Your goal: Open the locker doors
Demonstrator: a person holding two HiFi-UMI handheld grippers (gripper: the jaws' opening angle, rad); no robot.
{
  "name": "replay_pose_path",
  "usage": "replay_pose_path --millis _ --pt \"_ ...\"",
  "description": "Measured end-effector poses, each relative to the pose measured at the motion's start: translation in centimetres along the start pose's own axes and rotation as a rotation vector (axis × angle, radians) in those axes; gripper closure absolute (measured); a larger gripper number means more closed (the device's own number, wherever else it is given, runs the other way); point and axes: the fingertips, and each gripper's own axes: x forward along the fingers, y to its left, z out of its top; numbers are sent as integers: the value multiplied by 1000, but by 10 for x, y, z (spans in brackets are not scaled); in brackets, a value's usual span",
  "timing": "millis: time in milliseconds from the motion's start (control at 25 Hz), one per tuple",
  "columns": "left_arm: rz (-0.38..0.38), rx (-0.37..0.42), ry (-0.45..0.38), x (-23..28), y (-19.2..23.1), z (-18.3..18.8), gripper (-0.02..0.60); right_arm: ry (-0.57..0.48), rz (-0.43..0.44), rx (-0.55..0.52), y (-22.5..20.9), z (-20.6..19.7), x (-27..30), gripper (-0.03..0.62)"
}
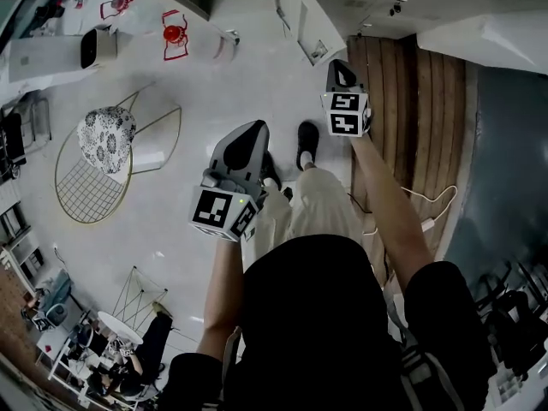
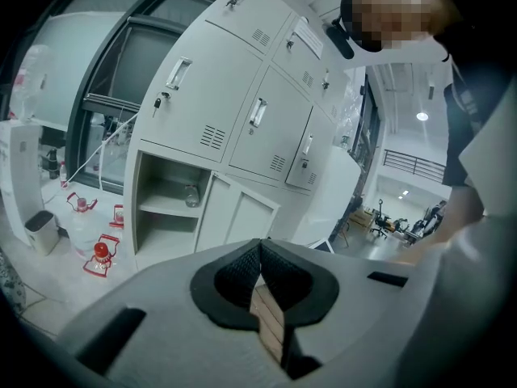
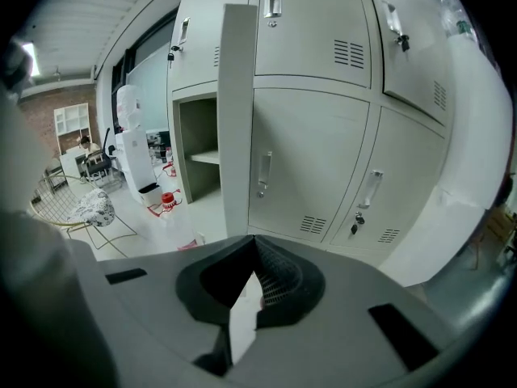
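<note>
Grey-white steel lockers (image 3: 323, 152) fill the right gripper view, stacked in rows with a chrome handle and a vent slot on each door. One tall door (image 3: 238, 120) at the lower level stands swung out, edge-on to the camera, and the open compartment (image 3: 198, 148) beside it shows a single shelf. The other doors in sight are shut. The right claw (image 3: 254, 257) points at the foot of that open door, its ribbed pads pressed together with nothing between them. The left claw (image 2: 260, 253) is likewise closed and empty. It is aimed from further off at the same lockers (image 2: 242, 111), where the open compartment (image 2: 166, 208) sits at bottom left. In the head view, the person stands on a pale floor (image 1: 197, 101), holding the left claw (image 1: 248, 139) lower and nearer than the right claw (image 1: 341, 68). A wire chair (image 1: 103, 157) with a patterned cushion stands well to the left, and a red lantern (image 1: 174, 34) rests on the floor beyond it.
</note>
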Motion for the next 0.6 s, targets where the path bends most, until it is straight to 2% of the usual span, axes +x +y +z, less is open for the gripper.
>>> replay_pose_path --millis 200,480,600 --pt "-70 24 2 -18 -7 5 563 -24 -27 4 11 10 -30 591" --pt "-135 5 -18 -49 -15 8 563 -60 -59 96 32 19 -89 591" --pt "-172 22 -16 -65 -20 7 563 -77 -67 113 47 22 -114 591"
